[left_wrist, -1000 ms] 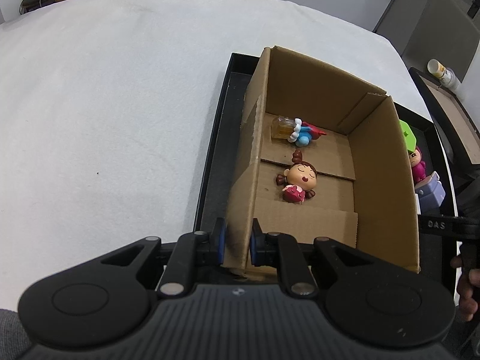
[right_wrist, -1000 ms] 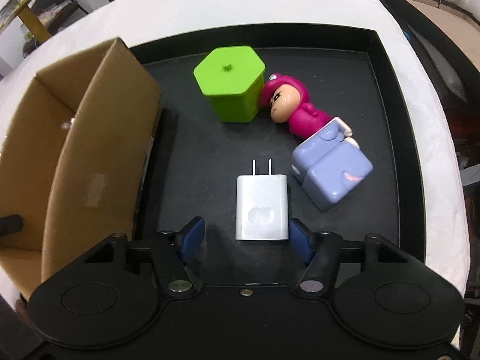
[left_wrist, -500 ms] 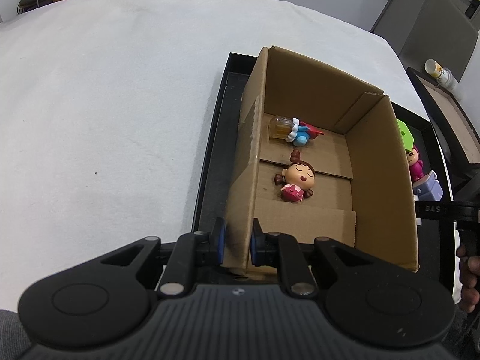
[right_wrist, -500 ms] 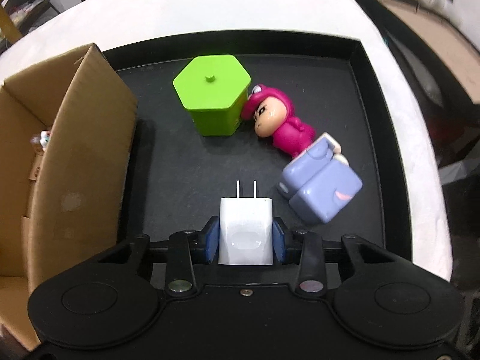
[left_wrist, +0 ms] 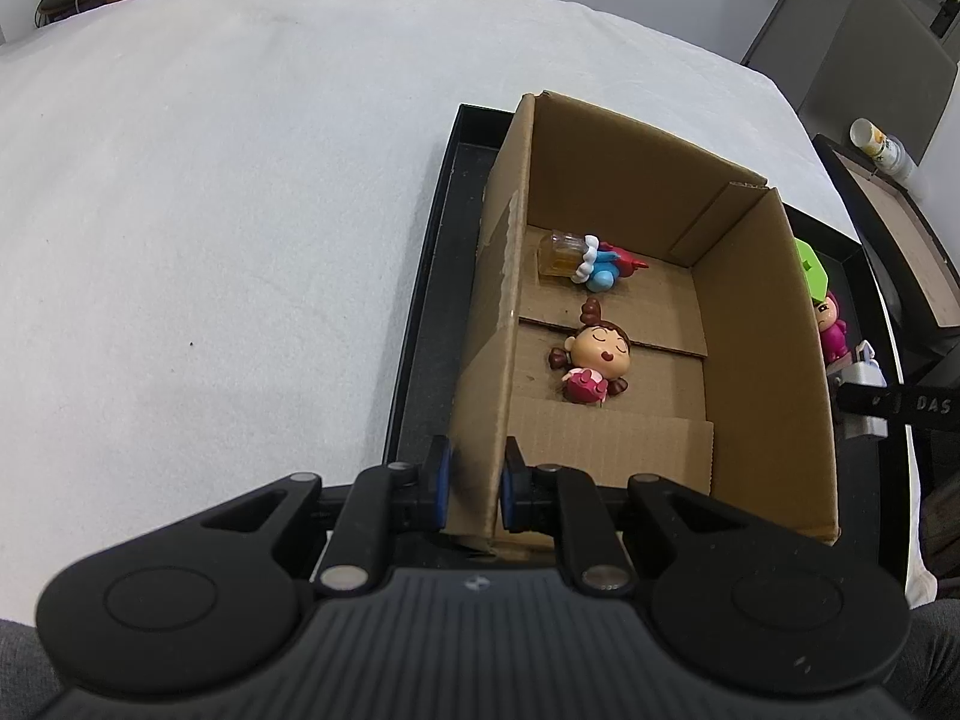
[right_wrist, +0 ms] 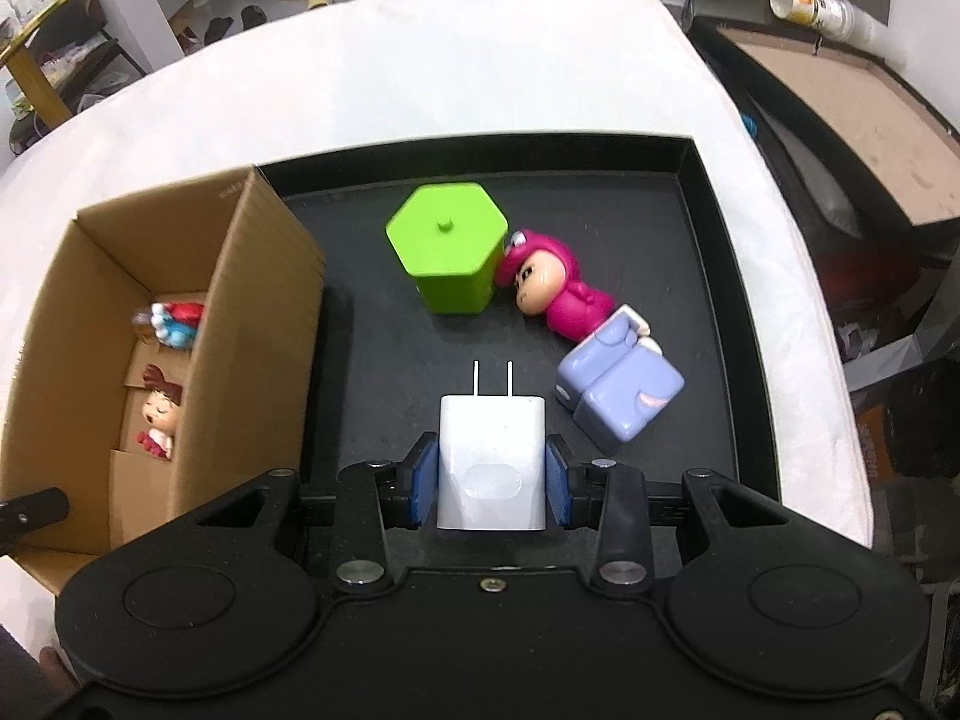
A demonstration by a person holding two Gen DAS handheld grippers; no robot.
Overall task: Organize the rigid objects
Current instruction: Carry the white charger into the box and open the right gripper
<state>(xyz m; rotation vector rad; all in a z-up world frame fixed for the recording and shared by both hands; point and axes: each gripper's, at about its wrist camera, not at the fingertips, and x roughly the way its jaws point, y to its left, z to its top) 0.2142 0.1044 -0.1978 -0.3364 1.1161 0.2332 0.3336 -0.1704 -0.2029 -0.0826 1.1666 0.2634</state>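
My left gripper (left_wrist: 473, 486) is shut on the near left wall of the cardboard box (left_wrist: 762, 372), which stands in a black tray (left_wrist: 420, 312). In the box lie a brown-haired doll (left_wrist: 594, 363) and a small blue and red figure (left_wrist: 600, 267). My right gripper (right_wrist: 491, 489) is shut on a white charger (right_wrist: 492, 468), lifted above the tray (right_wrist: 714, 240), prongs pointing away. On the tray lie a green hexagonal box (right_wrist: 450, 255), a pink doll (right_wrist: 561, 294) and a lilac toy (right_wrist: 621, 393).
The tray sits on a white cloth-covered table (left_wrist: 210, 192). The cardboard box (right_wrist: 258, 324) stands at the left of the tray in the right wrist view. A second tray with a paper cup (right_wrist: 807, 0) lies at the far right.
My right gripper closed on the white charger and lifted it off the tray. The left gripper keeps its hold on the box wall.
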